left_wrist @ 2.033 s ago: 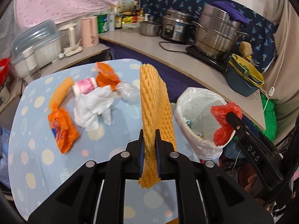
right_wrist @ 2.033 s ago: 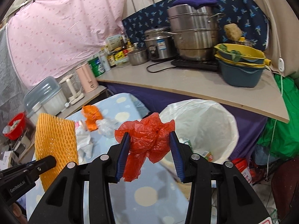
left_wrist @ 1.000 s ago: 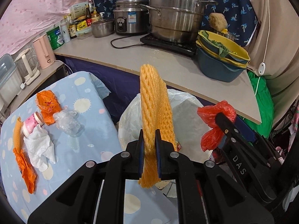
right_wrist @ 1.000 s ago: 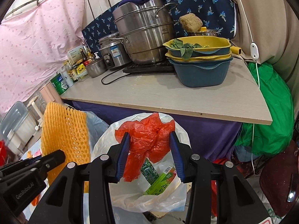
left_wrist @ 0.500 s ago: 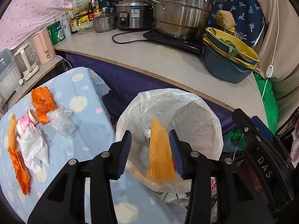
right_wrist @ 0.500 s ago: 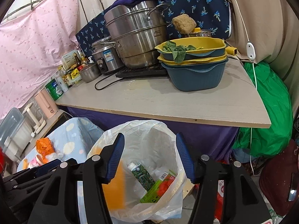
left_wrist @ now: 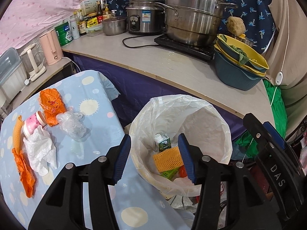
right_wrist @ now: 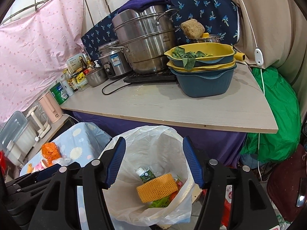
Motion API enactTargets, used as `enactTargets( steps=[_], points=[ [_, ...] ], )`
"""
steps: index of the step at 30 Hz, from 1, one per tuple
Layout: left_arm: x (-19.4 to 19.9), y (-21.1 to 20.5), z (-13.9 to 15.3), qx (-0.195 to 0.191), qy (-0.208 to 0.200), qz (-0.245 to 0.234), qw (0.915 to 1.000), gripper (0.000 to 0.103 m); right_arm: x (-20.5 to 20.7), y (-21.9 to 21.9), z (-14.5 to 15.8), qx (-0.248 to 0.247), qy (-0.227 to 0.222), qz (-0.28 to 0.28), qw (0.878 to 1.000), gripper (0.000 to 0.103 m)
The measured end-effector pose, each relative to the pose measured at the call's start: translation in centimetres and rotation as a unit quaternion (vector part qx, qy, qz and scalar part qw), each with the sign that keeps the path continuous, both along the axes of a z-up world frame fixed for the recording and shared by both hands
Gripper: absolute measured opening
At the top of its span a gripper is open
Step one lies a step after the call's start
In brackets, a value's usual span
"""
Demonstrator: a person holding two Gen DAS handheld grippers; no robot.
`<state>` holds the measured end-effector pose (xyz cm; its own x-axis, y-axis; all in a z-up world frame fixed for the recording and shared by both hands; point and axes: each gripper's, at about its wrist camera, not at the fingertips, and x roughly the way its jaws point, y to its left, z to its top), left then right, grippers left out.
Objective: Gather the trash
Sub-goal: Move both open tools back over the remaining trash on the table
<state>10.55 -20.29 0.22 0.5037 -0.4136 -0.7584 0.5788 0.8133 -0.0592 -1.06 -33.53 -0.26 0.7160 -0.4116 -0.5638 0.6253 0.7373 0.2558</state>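
Note:
Both grippers hang open and empty above the white-lined trash bin. My left gripper is over the bin's left rim; my right gripper is over its middle. Inside the bin lie the orange foam net, a green carton and a bit of red bag. On the blue dotted table lie an orange bag, a clear plastic bag, a pink cup, a white tissue, another foam net and an orange wrapper.
A wooden counter behind the bin carries steel pots, stacked basins, a rice cooker and bottles. A green bag hangs at the right. A pink kettle and white appliances stand at the left.
Both grippers moved from the table to above the bin and opened. The foam net dropped from the left gripper and the red bag from the right; both now lie in the bin.

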Motion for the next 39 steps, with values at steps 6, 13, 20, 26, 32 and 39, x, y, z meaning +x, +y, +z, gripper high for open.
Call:
enactTargets(
  steps=[6,13,20,26,32,39],
  points=[
    [0.2,1.8,0.2,-0.005,0.000,0.013,0.9999,0.049,0.2,1.4,0.5,-0.008,0.000,0.007,1.000,0.064],
    [0.4,5.2,0.6,-0.011,-0.007,0.042,0.9990,0.059,0.9,3.7,0.8,-0.011,0.003,0.026,1.000,0.065],
    [1.8,11.3,0.3,-0.018,0.006,0.111,0.9936,0.069,2.4,7.4,0.8,-0.015,0.012,0.061,0.998,0.067],
    [3.3,16.9,-0.2,-0.024,0.014,0.168,0.9855,0.075,4.1,11.2,0.7,-0.020,0.019,0.095,0.995,0.067],
    [4.1,21.7,-0.9,-0.022,0.018,0.207,0.9779,0.077,6.0,15.2,0.6,-0.027,0.026,0.133,0.990,0.069],
    [4.7,26.5,-1.9,-0.025,0.028,0.247,0.9682,0.086,8.4,19.4,0.4,-0.038,0.039,0.176,0.983,0.072]
  ],
)
